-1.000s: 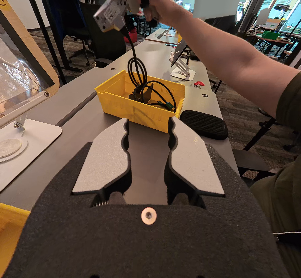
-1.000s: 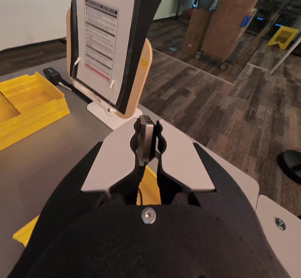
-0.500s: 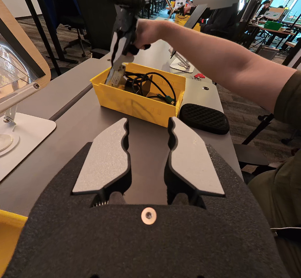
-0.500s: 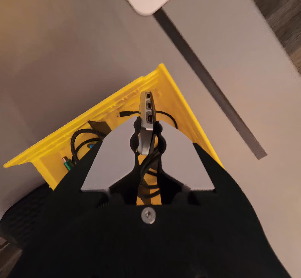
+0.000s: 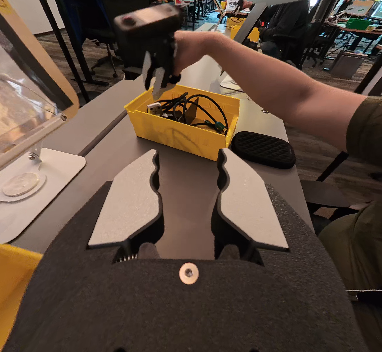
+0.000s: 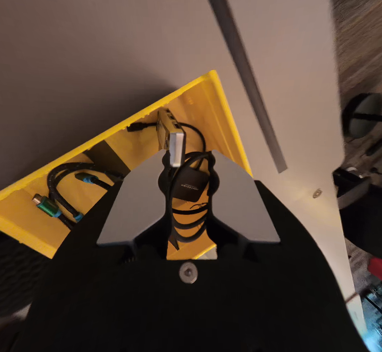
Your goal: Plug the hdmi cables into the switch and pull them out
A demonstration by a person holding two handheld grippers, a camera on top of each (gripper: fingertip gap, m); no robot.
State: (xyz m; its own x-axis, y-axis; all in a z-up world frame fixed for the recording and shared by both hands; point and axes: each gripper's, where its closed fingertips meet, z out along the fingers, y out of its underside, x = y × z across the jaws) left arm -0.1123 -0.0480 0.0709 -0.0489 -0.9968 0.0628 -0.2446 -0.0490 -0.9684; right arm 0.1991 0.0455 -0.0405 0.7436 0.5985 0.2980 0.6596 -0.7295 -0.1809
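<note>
The silver hdmi switch (image 6: 176, 148) leans in a corner of the yellow bin (image 6: 219, 102), free of any grip. It also shows in the left wrist view (image 5: 154, 109) inside the bin (image 5: 182, 135). Black cables (image 5: 206, 104) with a green plug (image 6: 46, 205) and a blue plug (image 6: 86, 179) lie coiled in the bin beside a black square adapter (image 6: 189, 185). My right gripper (image 6: 189, 156) is open just above the switch, and in the left wrist view (image 5: 156, 86) it hangs over the bin's far left corner. My left gripper (image 5: 189, 156) is open and empty over the table, short of the bin.
A black padded wrist rest (image 5: 262, 150) lies right of the bin. A stand with a white base (image 5: 31, 187) is at the left, and another yellow bin's corner (image 5: 12, 280) is at the lower left. A dark seam (image 6: 237, 63) crosses the grey table. People sit at desks behind. The tips of one gripper are about 35 centimeters away from the tips of the other. My left tips are about 45 centimeters from the black square adapter (image 6: 189, 185), my right tips only 15 centimeters.
My right gripper swung down with the switch into the yellow bin, opened and let it go. The left gripper stayed open and drifted slightly.
</note>
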